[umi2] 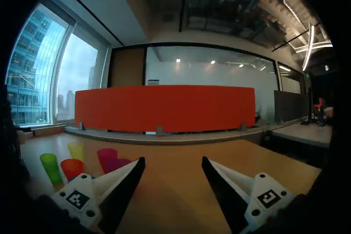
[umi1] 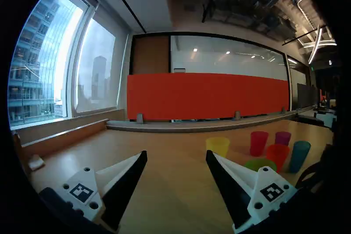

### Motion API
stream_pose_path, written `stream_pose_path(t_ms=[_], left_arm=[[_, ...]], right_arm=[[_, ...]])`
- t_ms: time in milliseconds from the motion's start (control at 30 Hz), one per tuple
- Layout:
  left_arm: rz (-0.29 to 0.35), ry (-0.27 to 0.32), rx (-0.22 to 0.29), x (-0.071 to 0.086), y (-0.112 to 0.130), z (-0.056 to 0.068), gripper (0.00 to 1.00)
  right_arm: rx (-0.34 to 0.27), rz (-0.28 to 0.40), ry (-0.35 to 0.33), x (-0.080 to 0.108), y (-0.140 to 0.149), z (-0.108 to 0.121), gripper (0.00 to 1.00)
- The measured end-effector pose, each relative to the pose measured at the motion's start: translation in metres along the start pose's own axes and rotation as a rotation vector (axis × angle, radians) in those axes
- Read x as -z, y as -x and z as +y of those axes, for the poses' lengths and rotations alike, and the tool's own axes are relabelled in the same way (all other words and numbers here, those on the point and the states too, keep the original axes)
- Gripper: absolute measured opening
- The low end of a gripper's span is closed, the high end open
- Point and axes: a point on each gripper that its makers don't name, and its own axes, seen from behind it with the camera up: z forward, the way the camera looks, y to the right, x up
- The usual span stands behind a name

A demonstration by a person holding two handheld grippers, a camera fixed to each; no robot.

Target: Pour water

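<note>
Several plastic cups stand in a cluster on the wooden table. In the left gripper view they sit to the right: a yellow cup, a red cup, a purple cup, an orange cup, a teal cup and a green cup partly behind a finger. My left gripper is open, empty, and left of the cups. In the right gripper view the cups are at the lower left: green cup, orange cup, yellow cup, pink cup. My right gripper is open and empty.
An orange divider panel runs along the table's far edge. Large windows line the left wall. A small pale object lies at the table's left edge. Another desk stands off to the right.
</note>
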Motion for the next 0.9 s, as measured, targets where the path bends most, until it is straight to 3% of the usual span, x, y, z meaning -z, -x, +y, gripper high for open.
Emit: stream_pose_path(t_ms=[900], left_arm=[[0.000, 0.000, 0.000, 0.000, 0.000, 0.000, 1.00]], right_arm=[[0.007, -0.038, 0.014, -0.001, 0.013, 0.003, 1.00]])
